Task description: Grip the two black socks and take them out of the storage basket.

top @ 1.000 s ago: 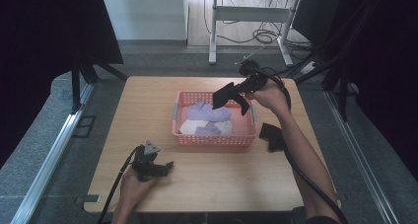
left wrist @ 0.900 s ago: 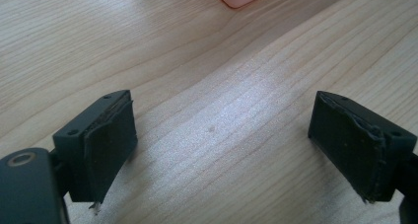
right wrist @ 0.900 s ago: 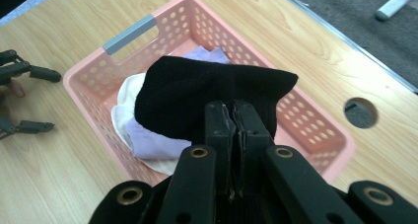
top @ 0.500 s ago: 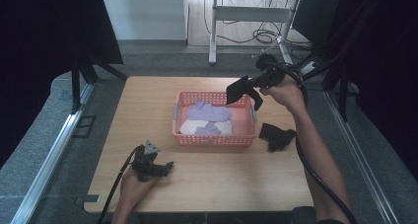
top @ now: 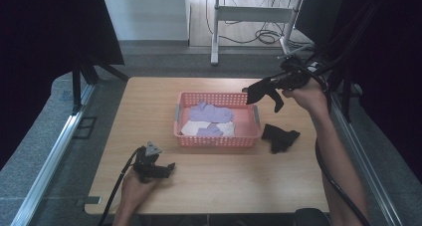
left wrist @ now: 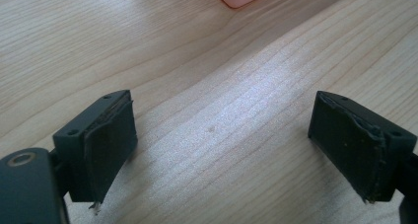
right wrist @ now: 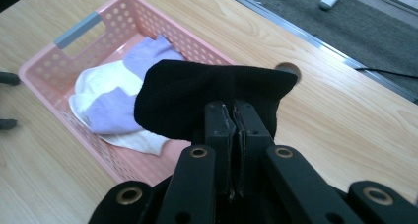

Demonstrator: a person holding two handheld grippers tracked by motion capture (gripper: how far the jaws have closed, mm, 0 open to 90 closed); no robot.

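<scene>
Right tongs clamped on black sock above pink basket, left tongs gaped wide, empty, over bench, another black sock beside basket.

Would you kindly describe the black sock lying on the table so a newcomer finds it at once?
Start at the pink basket mid-table. Just off its right end, flat on the bare wood, lies the black sock. The other black sock hangs from the right gripper; the basket's are white and purple.
</scene>
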